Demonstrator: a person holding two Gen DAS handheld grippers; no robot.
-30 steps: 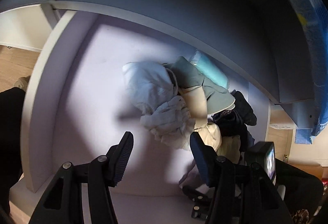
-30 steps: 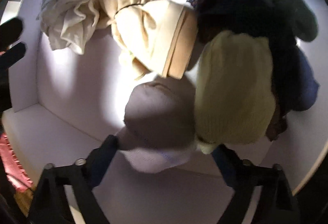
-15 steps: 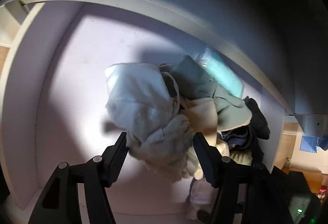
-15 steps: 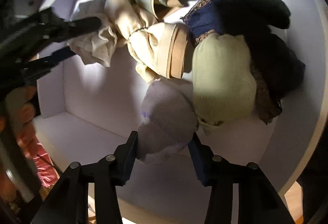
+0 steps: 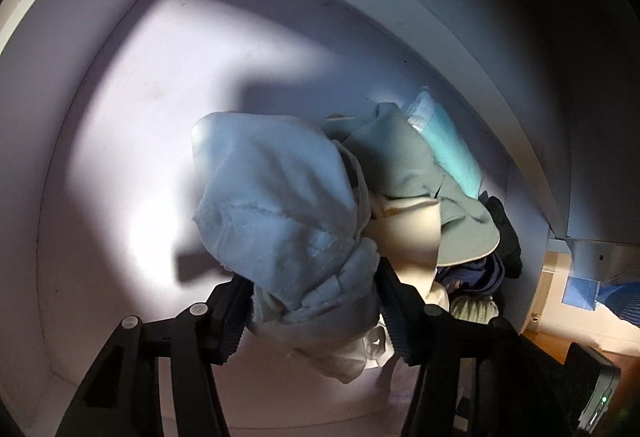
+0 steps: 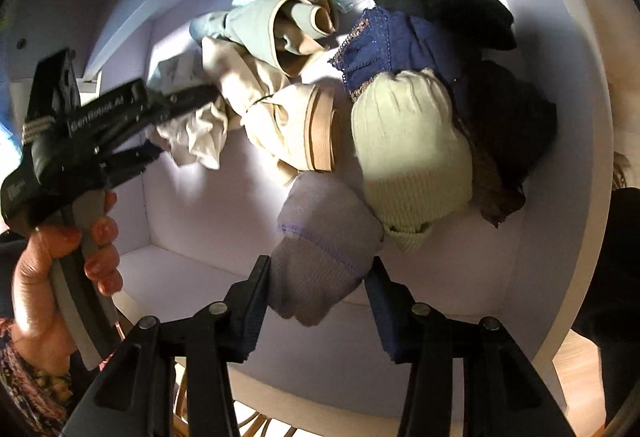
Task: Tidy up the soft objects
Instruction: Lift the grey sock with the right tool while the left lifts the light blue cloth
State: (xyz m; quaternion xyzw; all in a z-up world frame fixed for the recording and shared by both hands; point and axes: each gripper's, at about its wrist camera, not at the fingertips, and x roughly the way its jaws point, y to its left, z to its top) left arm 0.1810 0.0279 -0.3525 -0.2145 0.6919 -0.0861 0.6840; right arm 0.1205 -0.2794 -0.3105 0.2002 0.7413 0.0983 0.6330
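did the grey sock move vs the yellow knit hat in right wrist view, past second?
Yes. The grey sock, clamped in the right gripper, has pulled away from under the yellow knit hat, toward the shelf's front edge.

pale cloth bundle (image 5: pixel 276 213) | crumpled, on shelf floor || grey sock roll (image 6: pixel 320 249) | beside cream knit roll (image 6: pixel 408 153)

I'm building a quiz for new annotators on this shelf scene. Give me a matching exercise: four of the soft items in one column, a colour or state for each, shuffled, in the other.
Column one:
1. knitted hat
2. lace-trimmed cloth
3. ribbed sock with a purple stripe
4. crumpled white cloth

Column two:
A. clamped in the right gripper
B. navy blue
C. between the closing left gripper jaws
D. pale yellow-green

Pairs: 1-D, 2-B, 3-A, 4-C
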